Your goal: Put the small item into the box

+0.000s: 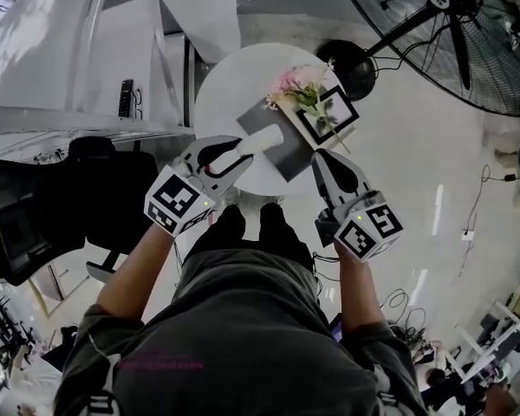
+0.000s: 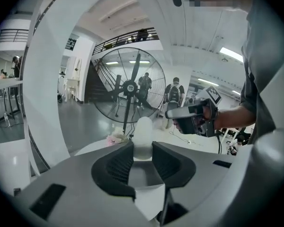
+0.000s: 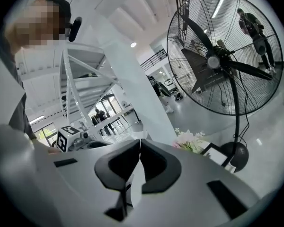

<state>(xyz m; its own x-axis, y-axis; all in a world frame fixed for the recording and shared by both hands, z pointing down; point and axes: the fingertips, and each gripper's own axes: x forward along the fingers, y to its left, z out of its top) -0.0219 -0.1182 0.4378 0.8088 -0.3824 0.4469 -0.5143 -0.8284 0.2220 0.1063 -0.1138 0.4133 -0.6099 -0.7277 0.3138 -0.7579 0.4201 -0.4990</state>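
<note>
One small, smooth, white, round-ended item (image 2: 143, 135)

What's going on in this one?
A person stands at a round white table with a gripper in each hand. The left gripper is shut on a small white rounded item, held out toward the grey box on the table. The right gripper is shut and empty, near it. The item is not yet in the box.

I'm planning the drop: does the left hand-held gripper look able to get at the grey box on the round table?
Probably yes: the left hand-held gripper, shut on the white item, hangs beside the grey box, and nothing shows between them.
</note>
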